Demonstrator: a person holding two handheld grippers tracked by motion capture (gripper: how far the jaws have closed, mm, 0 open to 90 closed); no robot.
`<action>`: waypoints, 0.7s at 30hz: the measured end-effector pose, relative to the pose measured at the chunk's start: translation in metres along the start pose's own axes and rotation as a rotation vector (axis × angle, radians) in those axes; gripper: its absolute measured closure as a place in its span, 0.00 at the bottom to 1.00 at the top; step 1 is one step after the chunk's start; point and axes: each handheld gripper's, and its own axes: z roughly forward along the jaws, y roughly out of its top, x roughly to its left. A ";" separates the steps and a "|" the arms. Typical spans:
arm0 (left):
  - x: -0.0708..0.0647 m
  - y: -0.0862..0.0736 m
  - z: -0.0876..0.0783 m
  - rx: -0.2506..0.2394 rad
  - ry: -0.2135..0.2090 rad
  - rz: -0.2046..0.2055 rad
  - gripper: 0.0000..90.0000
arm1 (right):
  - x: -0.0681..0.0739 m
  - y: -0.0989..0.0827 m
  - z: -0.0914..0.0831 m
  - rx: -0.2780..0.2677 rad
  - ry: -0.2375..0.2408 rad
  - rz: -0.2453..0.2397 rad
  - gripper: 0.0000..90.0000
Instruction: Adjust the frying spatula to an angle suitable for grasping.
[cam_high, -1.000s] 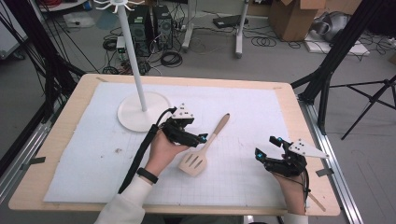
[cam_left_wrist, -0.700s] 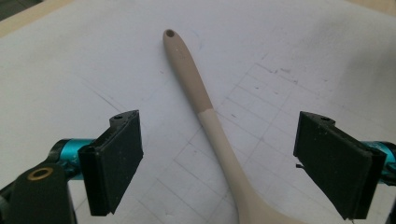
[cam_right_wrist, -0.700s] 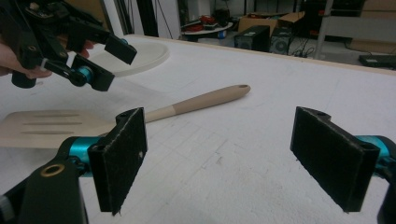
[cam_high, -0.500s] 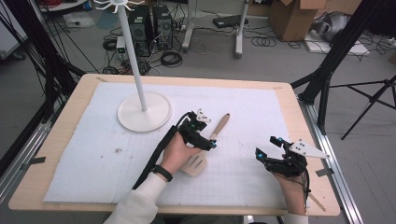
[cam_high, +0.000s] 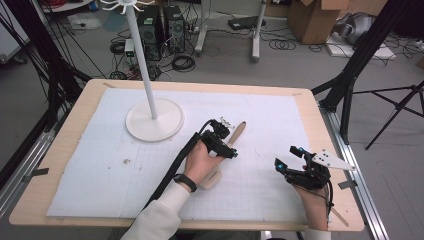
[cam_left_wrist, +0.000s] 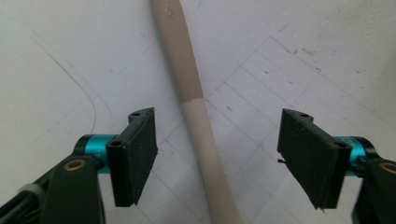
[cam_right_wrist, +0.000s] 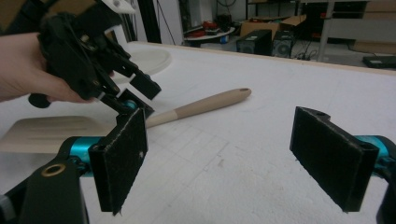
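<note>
1. Nearest the person, at the bottom right of the high view, the right gripper (cam_high: 286, 159) rests low over the white mat (cam_high: 280, 125), held in the right hand (cam_high: 314, 202). Its jaws stand wide apart with nothing between them; in the right gripper view only bare mat lies between the two black pads.
2. Left of it and a little farther in, the left hand (cam_high: 200, 160) holds the left gripper (cam_high: 231, 146), which points down at the mat.
3. The left gripper's jaws have just been closing, yet they are open to a middling width. In the left gripper view the handle of the spatula (cam_left_wrist: 196, 112) runs between the two pads, nearer the left one, with a clear gap on each side; neither pad touches it.
4. The spatula lies flat on the mat near the middle of the table (cam_high: 65, 150). Its flat blade is toward the person, partly under the left hand in the high view, and its handle points away and to the right.
5. The handle is two-toned, with a paler stretch near the blade and a darker tan stretch toward the far end.
6. In the right gripper view the left gripper (cam_right_wrist: 135, 95) hangs right over the spatula's neck.
7. Farther back and to the left stands a white stand (cam_high: 153, 119) with a round base and a tall thin pole, well apart from the spatula.
</note>
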 end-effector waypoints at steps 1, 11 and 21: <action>0.000 0.000 0.001 0.005 0.003 -0.002 0.35 | 0.001 0.000 -0.001 0.000 0.004 0.008 0.20; -0.003 0.001 0.010 0.083 0.011 0.002 0.54 | 0.000 0.000 0.000 0.003 0.001 0.000 0.20; -0.004 0.001 0.015 0.122 0.044 0.028 0.67 | -0.001 0.000 -0.001 -0.001 0.001 0.006 0.20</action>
